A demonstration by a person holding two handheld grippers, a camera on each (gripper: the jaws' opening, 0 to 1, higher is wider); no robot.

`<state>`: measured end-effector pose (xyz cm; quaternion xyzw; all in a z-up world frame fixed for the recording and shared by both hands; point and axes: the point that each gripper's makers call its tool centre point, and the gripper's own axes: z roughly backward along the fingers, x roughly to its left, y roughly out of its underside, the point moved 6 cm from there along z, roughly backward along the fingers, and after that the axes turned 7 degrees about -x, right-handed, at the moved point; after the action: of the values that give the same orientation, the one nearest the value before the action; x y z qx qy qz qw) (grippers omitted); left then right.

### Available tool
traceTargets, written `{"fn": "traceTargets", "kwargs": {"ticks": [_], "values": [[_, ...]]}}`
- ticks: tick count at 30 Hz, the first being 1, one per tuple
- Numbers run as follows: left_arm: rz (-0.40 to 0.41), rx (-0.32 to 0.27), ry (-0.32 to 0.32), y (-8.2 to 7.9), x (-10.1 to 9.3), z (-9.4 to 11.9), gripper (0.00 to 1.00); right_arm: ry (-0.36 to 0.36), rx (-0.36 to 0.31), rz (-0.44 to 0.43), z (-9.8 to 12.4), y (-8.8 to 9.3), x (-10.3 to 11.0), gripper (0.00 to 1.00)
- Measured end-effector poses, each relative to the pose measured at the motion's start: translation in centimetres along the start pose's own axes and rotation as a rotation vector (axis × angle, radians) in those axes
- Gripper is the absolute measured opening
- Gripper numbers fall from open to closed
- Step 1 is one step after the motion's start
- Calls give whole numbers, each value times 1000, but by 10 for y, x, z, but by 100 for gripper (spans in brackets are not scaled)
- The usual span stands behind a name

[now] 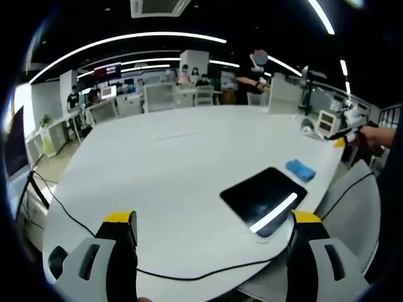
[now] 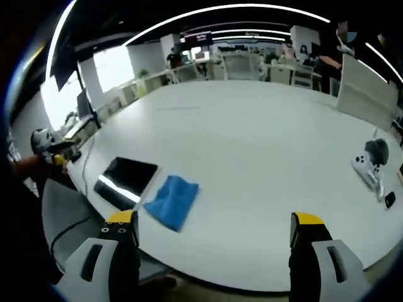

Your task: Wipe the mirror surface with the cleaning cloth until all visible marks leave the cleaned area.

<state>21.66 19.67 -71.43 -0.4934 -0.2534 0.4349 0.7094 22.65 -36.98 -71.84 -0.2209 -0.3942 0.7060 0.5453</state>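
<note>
Both grippers [image 1: 212, 225] [image 2: 215, 226] apparently wide, empty

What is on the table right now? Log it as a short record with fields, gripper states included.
surface: white table
mirror: dark flat panel near the table edge, reflecting a ceiling light strip
cloth: blue cleaning cloth lying beside the mirror, not held
left gripper: open, above the table, holding nothing
right gripper: open, holding nothing
cable: black cable running along the table edge
wiping: not yet begun
</note>
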Motion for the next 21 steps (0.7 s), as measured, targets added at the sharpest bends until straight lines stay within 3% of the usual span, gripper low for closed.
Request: {"fn": "traceTargets", "kwargs": {"ticks": [11, 14, 21], "values": [[12, -22, 4, -1, 0, -3, 100, 3, 96, -114, -21, -30, 12, 100], [13, -19, 5, 2, -2, -2, 100, -8, 148, -72, -25, -38, 19, 94], [13, -17, -2, 4, -1, 3, 100, -25, 225, -68, -39, -54, 20, 95]]}}
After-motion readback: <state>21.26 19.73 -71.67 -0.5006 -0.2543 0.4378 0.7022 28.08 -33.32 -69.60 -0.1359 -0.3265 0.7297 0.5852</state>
